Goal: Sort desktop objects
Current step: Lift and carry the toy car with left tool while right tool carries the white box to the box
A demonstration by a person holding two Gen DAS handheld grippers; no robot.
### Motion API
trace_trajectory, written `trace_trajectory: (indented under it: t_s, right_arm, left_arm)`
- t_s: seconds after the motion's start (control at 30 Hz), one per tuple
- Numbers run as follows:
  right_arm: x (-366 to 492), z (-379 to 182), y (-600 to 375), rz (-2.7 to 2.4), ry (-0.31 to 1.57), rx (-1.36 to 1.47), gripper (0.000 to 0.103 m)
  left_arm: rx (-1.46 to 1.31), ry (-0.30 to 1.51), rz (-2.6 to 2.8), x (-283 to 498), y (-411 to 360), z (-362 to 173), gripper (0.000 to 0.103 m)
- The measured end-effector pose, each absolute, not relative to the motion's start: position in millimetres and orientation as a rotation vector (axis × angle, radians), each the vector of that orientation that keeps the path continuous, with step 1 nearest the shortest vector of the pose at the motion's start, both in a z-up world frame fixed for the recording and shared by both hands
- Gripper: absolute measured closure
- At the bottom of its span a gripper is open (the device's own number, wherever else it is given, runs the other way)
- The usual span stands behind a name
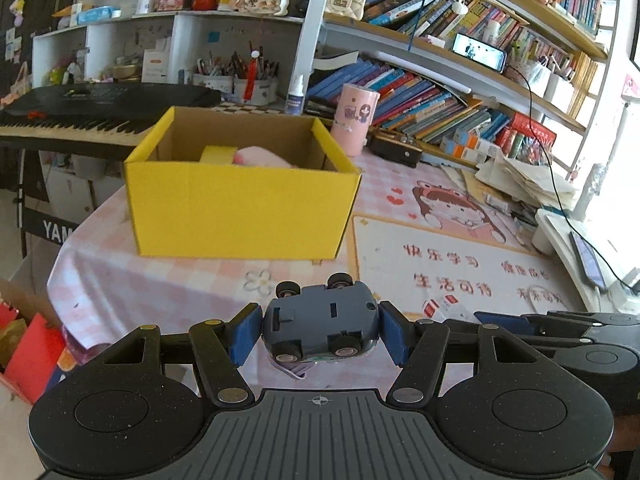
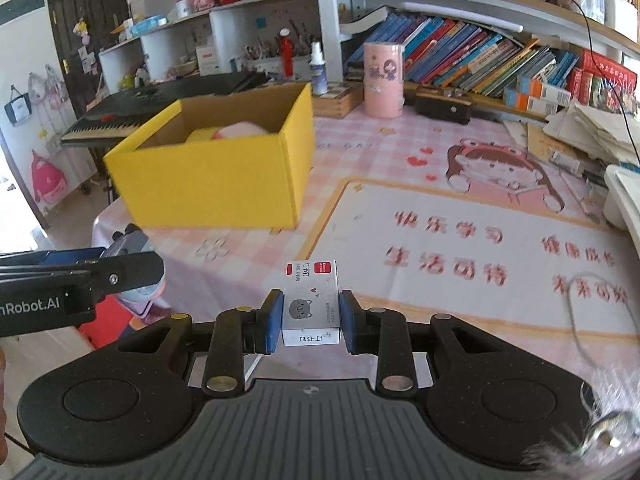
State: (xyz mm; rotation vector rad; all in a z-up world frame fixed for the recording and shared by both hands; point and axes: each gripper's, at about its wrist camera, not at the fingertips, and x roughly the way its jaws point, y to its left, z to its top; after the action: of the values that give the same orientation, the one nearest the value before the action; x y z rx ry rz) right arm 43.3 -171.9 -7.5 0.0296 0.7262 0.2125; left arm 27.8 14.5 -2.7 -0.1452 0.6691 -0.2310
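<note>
Two grippers, each with something clamped, both held above the pink checked cloth point(image 1: 152, 280). On the left, the left gripper point(image 1: 320, 330) has a blue-grey toy car point(image 1: 322, 322) pinched across its body between the blue pads point(image 1: 245, 332), belly up and wheels showing; a scrap of pale material pokes out under the car, and what it is can't be made out. Beyond it sits the yellow box point(image 1: 240, 208), open-topped, near the cloth's far left corner, with a yellow roll point(image 1: 216, 155) and something soft and pink point(image 1: 260, 158) inside, both mostly hidden by the box's front wall. Moving right, the right gripper point(image 2: 311, 318) is squeezed narrow on a small white staple box point(image 2: 311, 304) with a grey cat drawn on it, pads on its two side faces, its near end tucked between the fingers. In the right view the left gripper comes in from the left edge, seen side-on, the car barely peeking past its finger. Bottom right there, a fuzzy keyring-like thing point(image 2: 600, 436) is blurred and cut off by the rim.
</note>
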Motion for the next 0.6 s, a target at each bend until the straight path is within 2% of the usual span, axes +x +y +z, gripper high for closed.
trace_trajectory:
  t_s: [0.6]
  right_arm:
    - [21,-8,-114,0.301,0.743,-0.022,0.075]
  left_arm:
    - [-0.18,0.654,-0.164,-4,66,-4,0.041]
